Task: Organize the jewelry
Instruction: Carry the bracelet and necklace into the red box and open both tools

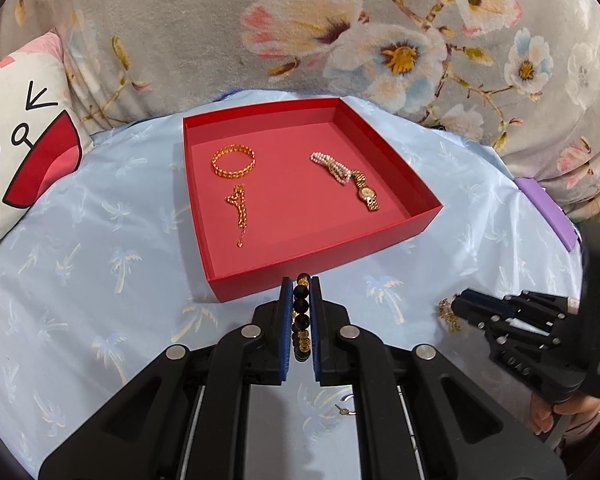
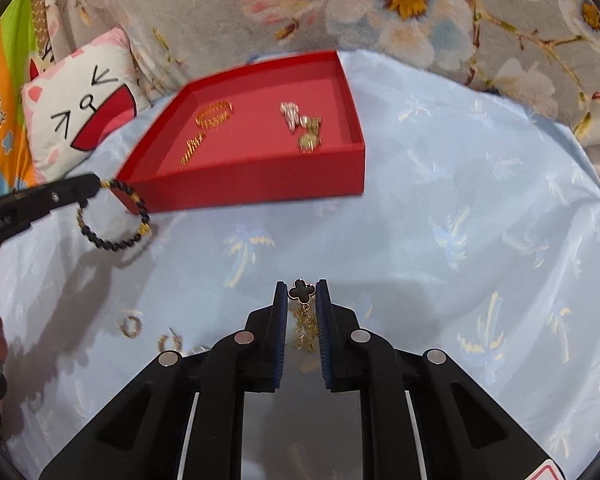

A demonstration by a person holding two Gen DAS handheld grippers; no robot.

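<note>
The left gripper [image 1: 301,296] holds a black beaded bracelet [image 1: 302,312] pinched between its narrow jaws, just short of the near wall of the red tray [image 1: 316,270]. From the right wrist view the bracelet [image 2: 116,216] hangs as a loop off the fingertips, beside the tray's near left corner [image 2: 132,204].

The right gripper [image 2: 301,300] is closed on a gold chain with a black clover pendant [image 2: 301,291]; the clover sits between the tips, and the chain [image 2: 306,330] trails down between the pads.

Inside the tray, a gold ring-shaped bracelet [image 1: 233,161] lies toward the far left corner, with a thin gold chain [image 1: 239,212] just nearer. A pearl bracelet [image 1: 330,166] and a gold watch [image 1: 366,191] lie touching near the right wall. The tray's middle and near strip are bare red floor.

The tray rests on a light blue cloth [image 1: 80,260], with open cloth along its right side. Small hoop earrings [image 2: 131,326] lie on the cloth near the right gripper's left finger. A cat-face cushion [image 1: 16,140] lies past the cloth's left edge.
</note>
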